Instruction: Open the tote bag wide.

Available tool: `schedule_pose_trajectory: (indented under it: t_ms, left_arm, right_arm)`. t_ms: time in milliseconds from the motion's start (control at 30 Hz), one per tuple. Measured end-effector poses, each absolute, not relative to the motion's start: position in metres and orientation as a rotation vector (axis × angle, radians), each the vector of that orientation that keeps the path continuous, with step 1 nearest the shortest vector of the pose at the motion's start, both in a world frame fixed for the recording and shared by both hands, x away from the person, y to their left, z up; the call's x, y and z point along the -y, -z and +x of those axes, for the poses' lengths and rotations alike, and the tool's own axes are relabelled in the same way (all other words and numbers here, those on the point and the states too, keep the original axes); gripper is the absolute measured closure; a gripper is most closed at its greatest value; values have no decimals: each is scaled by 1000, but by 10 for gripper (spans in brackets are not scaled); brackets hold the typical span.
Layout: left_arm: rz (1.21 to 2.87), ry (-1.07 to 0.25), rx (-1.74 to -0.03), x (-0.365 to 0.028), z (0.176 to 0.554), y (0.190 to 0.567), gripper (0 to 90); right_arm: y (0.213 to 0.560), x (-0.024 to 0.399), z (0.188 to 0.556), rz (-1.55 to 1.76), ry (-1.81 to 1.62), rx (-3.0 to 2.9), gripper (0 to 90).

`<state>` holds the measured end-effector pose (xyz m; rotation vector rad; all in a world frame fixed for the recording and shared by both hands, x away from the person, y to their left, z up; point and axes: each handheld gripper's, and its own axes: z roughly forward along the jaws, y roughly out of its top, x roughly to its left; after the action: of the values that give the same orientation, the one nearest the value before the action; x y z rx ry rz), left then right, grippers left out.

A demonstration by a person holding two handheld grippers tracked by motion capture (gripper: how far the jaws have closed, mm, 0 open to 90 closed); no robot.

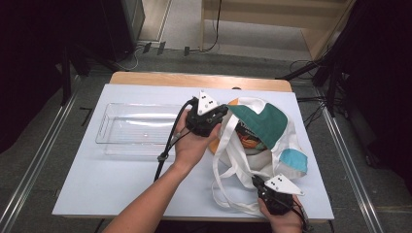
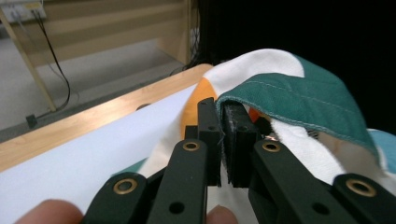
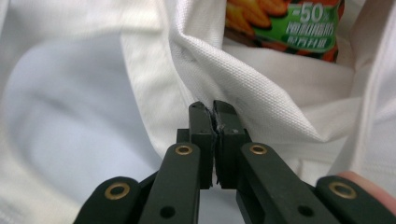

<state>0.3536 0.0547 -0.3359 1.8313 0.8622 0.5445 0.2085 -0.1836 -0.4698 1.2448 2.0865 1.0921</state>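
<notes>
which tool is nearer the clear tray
Left. The left tool sits just off the tray's right end, clamped on the bag's rim; the right tool is at the near edge, past the bag.

Both grippers are held closed, one far and one near.

The left gripper (image 1: 221, 112) is carried in the left hand (image 1: 190, 143), with the bare left forearm (image 1: 145, 204) stretched from the near edge toward the middle of the table; its jaws are pointed right and are pressed together on the green hem of the tote bag (image 2: 289, 93), as seen in the left gripper view. The right gripper (image 1: 256, 181) is gripped by the right hand (image 1: 282, 221) at the near right, and its jaws are pinched shut on a white fold of the bag in the right gripper view.
</notes>
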Motion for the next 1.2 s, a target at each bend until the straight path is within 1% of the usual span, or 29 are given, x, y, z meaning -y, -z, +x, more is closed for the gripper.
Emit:
schedule_pose_trajectory:
  t_ms: [67,133,167,200,267,333,400,467,500,533,567,600,633,667,733,900,1000,1200]
  left_arm:
    - [1819,-499,-886,-55,356,340,870]
    - [1806,-471,-860,-54,350,341,879]
    - [1801,-458,-856,-54,347,340,886]
    - [1802,-446,-853,-55,345,339,890]
    - [1807,-432,-837,-55,342,336,894]
    - [1809,-426,-827,-55,338,336,895]
    - [1809,-422,-822,-55,337,336,895]
    - [1805,-417,-825,-55,336,337,895]
    - [1804,-419,-827,-55,336,337,894]
    - [1807,-424,-826,-56,336,337,893]
    - [1810,-431,-826,-56,336,337,891]
    - [1811,-441,-827,-57,336,338,885]
    - [1821,-459,-830,-57,337,339,878]
    - [1822,-464,-832,-58,338,340,863]
    - [1823,-474,-835,-58,340,342,839]
    - [1851,-483,-836,-54,341,346,880]
    - [1896,-476,-838,-50,342,351,887]
    - [1900,-413,-842,-52,340,355,888]
  right_arm:
    - [468,189,206,1262,-1102,-2103,893]
    - [465,193,208,1275,-1143,-2103,881]
    - [461,196,207,1260,-1194,-2055,841]
    - [457,197,206,1251,-1232,-2014,776]
    - [441,197,205,1218,-1318,-1902,615]
    - [426,192,210,1182,-1355,-1843,540]
    - [415,180,225,1153,-1344,-1839,480]
    - [414,168,242,1174,-1308,-1885,452]
    - [416,162,253,1193,-1283,-1922,453]
    - [420,156,261,1217,-1244,-1959,491]
    - [423,152,266,1228,-1207,-1977,579]
    - [429,147,271,1236,-1183,-2017,715]
    - [432,145,272,1230,-1191,-2053,781]
    - [437,143,271,1232,-1196,-2094,880]
    - [444,139,265,1165,-1191,-2154,899]
    - [448,136,240,1043,-1222,-2254,900]
    - [448,140,228,1031,-1266,-2296,900]
    - [449,153,209,1034,-1356,-2336,900]
